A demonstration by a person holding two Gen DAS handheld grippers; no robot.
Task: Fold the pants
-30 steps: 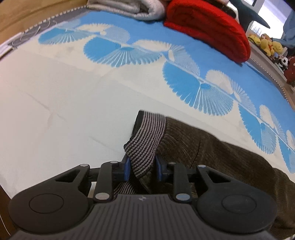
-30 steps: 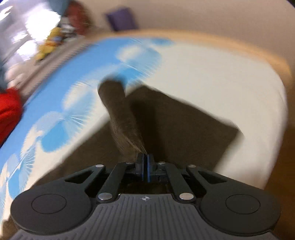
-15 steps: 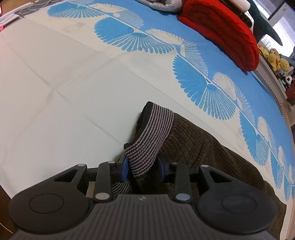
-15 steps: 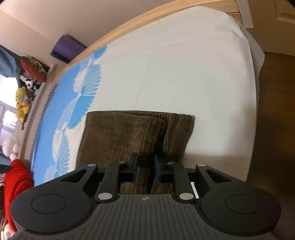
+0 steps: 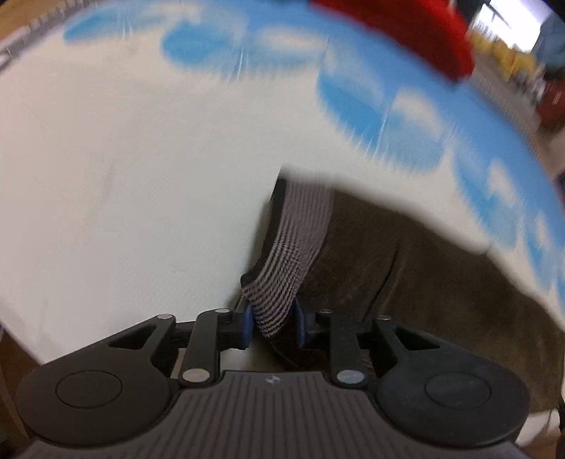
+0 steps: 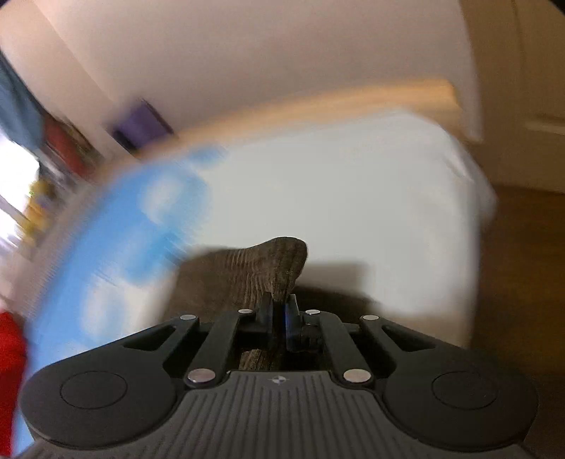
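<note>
Brown corduroy pants (image 5: 416, 268) lie on the bed, with a grey-and-black striped waistband (image 5: 293, 254) at their near left end. My left gripper (image 5: 272, 325) is shut on that striped waistband and holds it raised. In the right wrist view my right gripper (image 6: 279, 310) is shut on a fold of the brown pants fabric (image 6: 268, 268), which stands up in a peak above the jaws. Both views are motion-blurred.
The bed cover (image 5: 123, 176) is white with a blue fan-patterned band (image 5: 406, 95). A red folded blanket (image 5: 406, 31) lies at the far side. The bed's right edge (image 6: 473, 247) drops to a wooden floor (image 6: 522, 282). A wooden bed frame (image 6: 317, 106) and wall are behind.
My right gripper has shut on the pants fabric and lifted it; half a second ago its jaws were apart over the folded leg ends. My left gripper still holds the waistband and is moving.
</note>
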